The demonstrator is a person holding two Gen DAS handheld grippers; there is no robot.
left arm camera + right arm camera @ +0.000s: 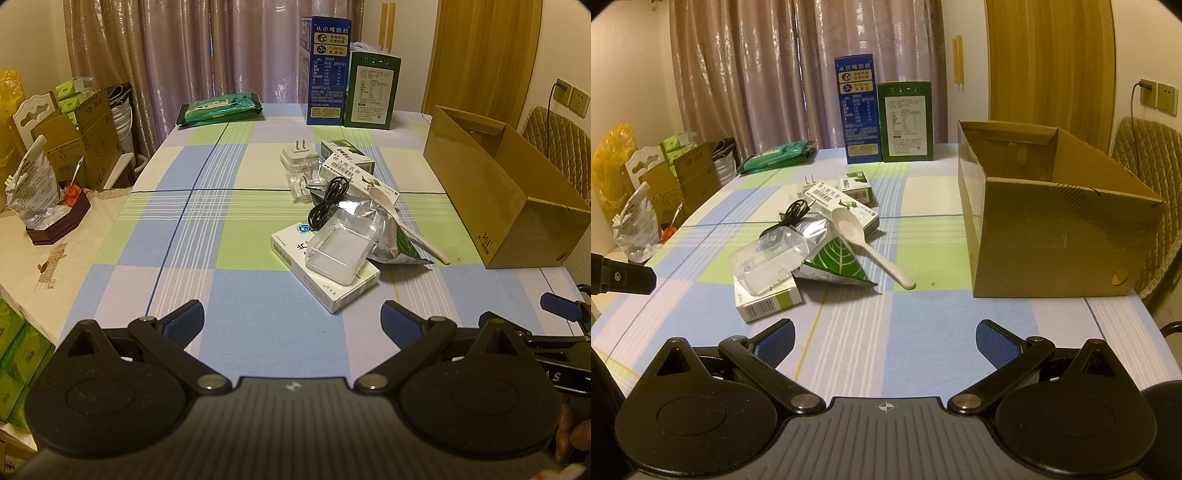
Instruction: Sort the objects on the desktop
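A pile lies mid-table: a white medicine box [325,275] [768,301] under a clear plastic case [341,245] [766,260], a silver-green foil pouch [384,229] [834,262], a white spoon [406,221] [871,251], a black cable [328,201] [786,218], a white plug [295,155], and two more small boxes [354,171] [846,203]. The open cardboard box [498,192] [1052,229] stands to the right. My left gripper [291,321] is open near the front edge, short of the pile. My right gripper [884,341] is open too, holding nothing.
A blue carton [327,70] [858,110], a green carton [371,92] [907,122] and a green packet [221,109] [775,155] sit at the table's far end. A side table [44,258] with bags and boxes is to the left. A chair [1145,177] stands behind the cardboard box.
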